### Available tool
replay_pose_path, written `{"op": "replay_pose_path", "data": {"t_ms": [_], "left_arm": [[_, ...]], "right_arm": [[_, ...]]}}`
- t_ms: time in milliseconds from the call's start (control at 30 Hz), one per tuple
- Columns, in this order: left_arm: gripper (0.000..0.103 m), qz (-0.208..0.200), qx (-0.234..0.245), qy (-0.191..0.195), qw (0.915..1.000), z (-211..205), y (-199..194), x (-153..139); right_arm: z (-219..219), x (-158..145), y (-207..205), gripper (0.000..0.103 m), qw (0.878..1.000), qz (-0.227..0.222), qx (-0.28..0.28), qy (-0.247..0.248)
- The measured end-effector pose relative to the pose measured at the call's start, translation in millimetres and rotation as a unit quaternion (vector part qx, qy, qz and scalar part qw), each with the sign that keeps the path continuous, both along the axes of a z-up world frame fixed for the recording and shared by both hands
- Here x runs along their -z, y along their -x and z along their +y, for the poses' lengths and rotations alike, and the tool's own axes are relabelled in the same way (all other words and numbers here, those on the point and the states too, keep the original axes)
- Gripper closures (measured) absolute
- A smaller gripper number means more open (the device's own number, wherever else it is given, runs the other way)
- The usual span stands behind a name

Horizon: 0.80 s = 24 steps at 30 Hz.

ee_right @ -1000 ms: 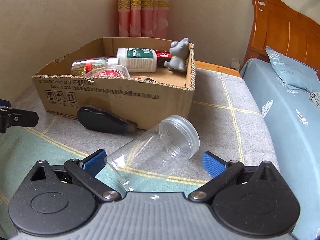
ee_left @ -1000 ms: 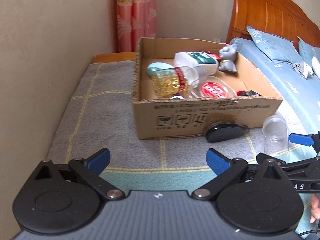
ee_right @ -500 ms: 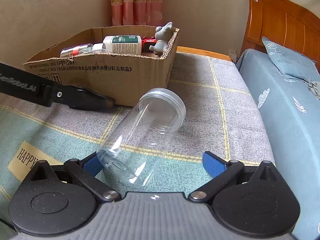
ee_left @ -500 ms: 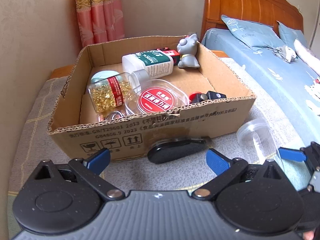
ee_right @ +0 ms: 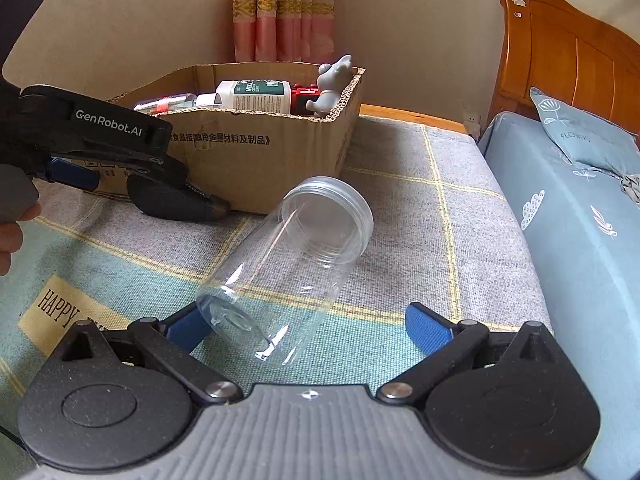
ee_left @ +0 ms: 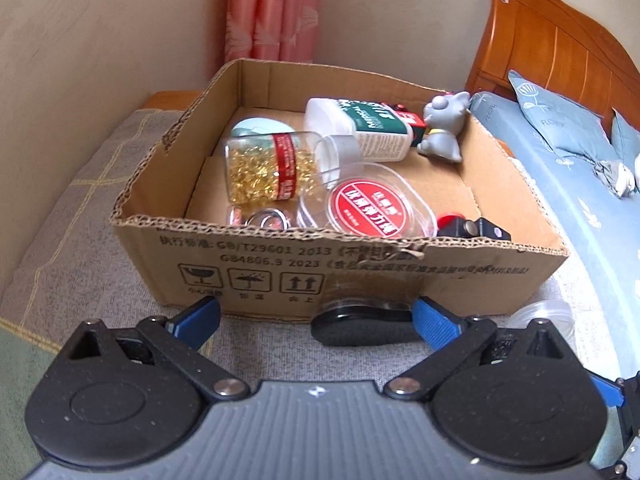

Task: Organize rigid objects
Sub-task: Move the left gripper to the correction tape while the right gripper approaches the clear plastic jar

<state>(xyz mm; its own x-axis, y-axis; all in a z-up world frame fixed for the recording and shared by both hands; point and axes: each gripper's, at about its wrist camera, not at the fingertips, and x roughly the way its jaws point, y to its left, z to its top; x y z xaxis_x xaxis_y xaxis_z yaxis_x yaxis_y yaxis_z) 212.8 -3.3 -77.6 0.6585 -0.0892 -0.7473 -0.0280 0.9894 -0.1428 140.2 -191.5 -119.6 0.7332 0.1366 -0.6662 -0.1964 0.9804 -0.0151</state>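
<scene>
A cardboard box (ee_left: 516, 266) (ee_right: 256, 160) sits on a blanket and holds a capsule jar (ee_left: 264, 168), a white bottle (ee_left: 360, 128), a red-lidded clear tub (ee_left: 372, 208) and a grey cat figure (ee_left: 442, 128). A black oval object (ee_left: 360, 330) (ee_right: 172, 200) lies against the box front. My left gripper (ee_left: 316, 316) is open, its right fingertip beside the black object. A clear plastic jar (ee_right: 288, 264) lies tilted between the fingers of my open right gripper (ee_right: 308, 324).
A bed with blue bedding (ee_right: 580, 220) and a wooden headboard (ee_left: 560, 52) is on the right. A wall and pink curtain (ee_left: 276, 12) stand behind the box. The blanket (ee_right: 420, 200) extends right of the box.
My left gripper has moved closer to the box front and the black object. The clear jar sits a little deeper between my right gripper's fingers.
</scene>
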Motion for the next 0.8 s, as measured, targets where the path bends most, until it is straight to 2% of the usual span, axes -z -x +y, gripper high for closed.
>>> {"op": "replay_pose_path", "data": {"t_ms": [133,300,433,567,700,800], "left_arm": [[0.001,0.007,0.005,-0.009,0.9999,9,10,3],[0.001,0.018,0.021,-0.073,0.9969,15,29,10],[0.001,0.017,0.052,-0.052,0.9971,12,34,6],[0.001,0.01,0.066,-0.05,0.9965,-4,24,7],[0.001,0.019,0.059,-0.064,0.996,-9,18,13],[0.001,0.022,0.039,-0.074,0.9963,5,20,18]], "right_arm": [[0,0,1,0.0,1.0,0.0,-0.002,0.0],[0,0,2,0.0,1.0,-0.001,-0.005,0.0],[0,2,3,0.0,1.0,-0.005,-0.005,0.0],[0,1,4,0.0,1.0,-0.001,-0.004,0.001],[-1,0,5,0.0,1.0,0.004,-0.008,0.003],[0,0,4,0.0,1.0,0.004,-0.008,0.003]]}}
